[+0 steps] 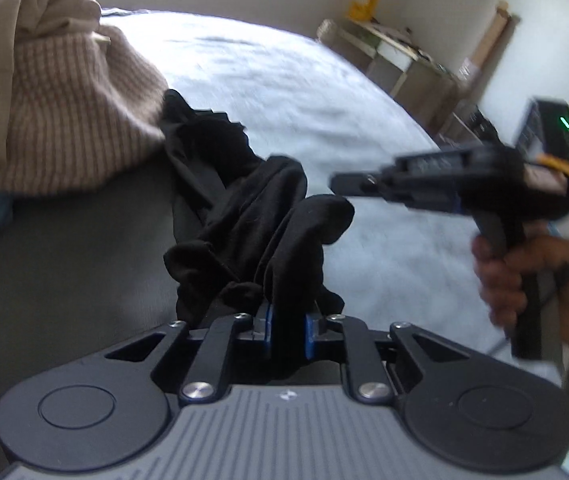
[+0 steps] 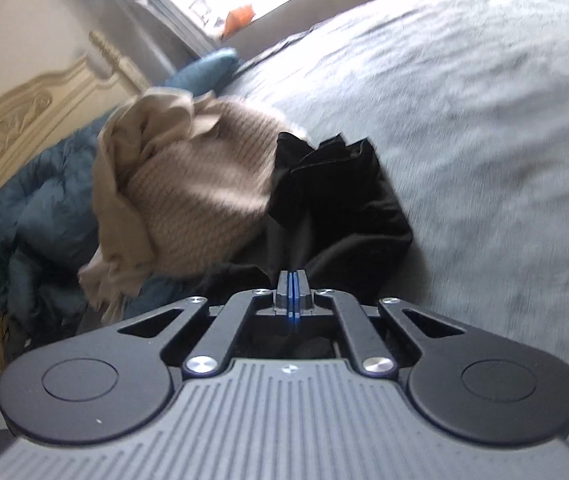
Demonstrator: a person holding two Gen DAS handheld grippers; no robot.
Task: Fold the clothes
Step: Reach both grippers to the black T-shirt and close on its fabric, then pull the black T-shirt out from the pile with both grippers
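Black garment [image 1: 252,208], clamped in left tongs [image 1: 288,330]; right tongs [image 2: 293,294] pressed together, perhaps pinching fabric; we lift it clear toward three o'clock.

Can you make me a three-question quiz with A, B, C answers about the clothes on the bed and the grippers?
1. Where is the black garment?
A. beside the beige knitted sweater
B. on the floor
C. on a shelf

2. What colour is the bunched blanket by the headboard?
A. red
B. teal blue
C. yellow

3. What is the left gripper doing?
A. gaping, empty
B. holding a book
C. clamped on black cloth

Answers: 1 A, they lie together on the bed. 2 B, it looks teal. 3 C, black fabric sits between its blue pads.
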